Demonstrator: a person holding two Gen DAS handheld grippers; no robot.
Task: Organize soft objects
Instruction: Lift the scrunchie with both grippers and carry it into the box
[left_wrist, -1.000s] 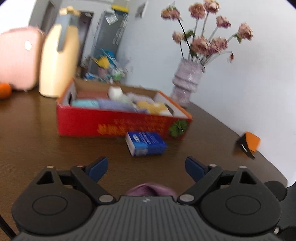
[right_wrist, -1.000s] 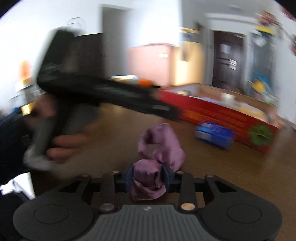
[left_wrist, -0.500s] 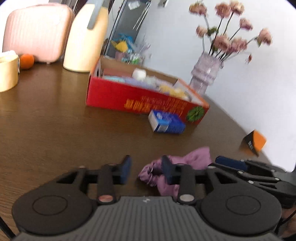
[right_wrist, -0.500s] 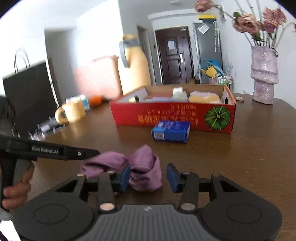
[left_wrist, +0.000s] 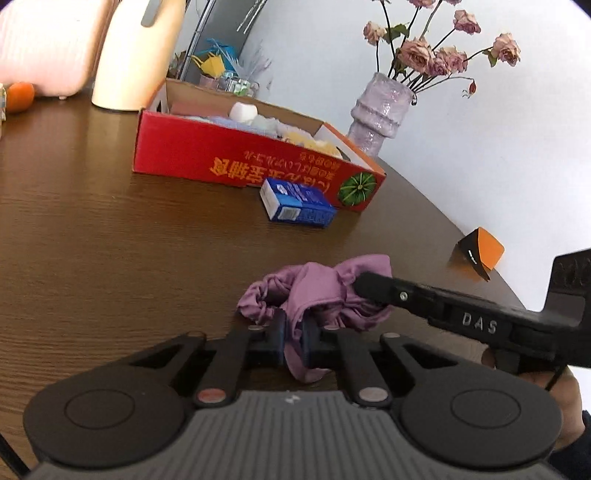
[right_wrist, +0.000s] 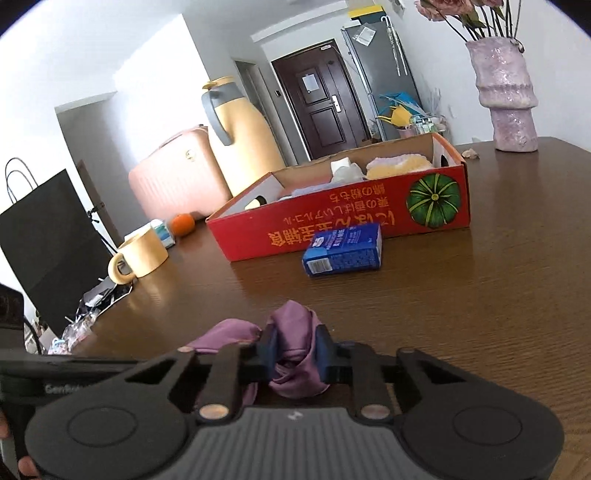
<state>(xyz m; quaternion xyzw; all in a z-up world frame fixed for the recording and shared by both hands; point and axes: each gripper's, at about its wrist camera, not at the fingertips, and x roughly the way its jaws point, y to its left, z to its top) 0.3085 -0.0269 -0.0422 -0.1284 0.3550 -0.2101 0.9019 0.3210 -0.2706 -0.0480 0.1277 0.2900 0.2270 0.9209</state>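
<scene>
A crumpled purple cloth (left_wrist: 321, 291) lies on the brown table (left_wrist: 110, 258), held from both sides. My left gripper (left_wrist: 294, 325) is closing, its blue pads pinching a fold of the cloth's near edge. My right gripper (left_wrist: 364, 282) reaches in from the right in the left wrist view and bites the cloth's far end. In the right wrist view the right gripper (right_wrist: 295, 341) is closing with a bunched lobe of the purple cloth (right_wrist: 236, 334) squeezed between its pads. Behind stands a red cardboard box (left_wrist: 240, 166) holding several soft items.
A blue carton (left_wrist: 295, 201) lies in front of the red box (right_wrist: 332, 225). A purple vase (right_wrist: 506, 92) with flowers, a yellow jug (right_wrist: 247, 136), a pink case (right_wrist: 177, 177), a mug (right_wrist: 142, 254) and an orange (right_wrist: 183, 224) ring the table. A small orange-black box (left_wrist: 480, 253) sits near the right edge.
Both grippers' jaws have drawn together onto the purple cloth. The left gripper came down and forward to it; the right wrist rolled upright.
</scene>
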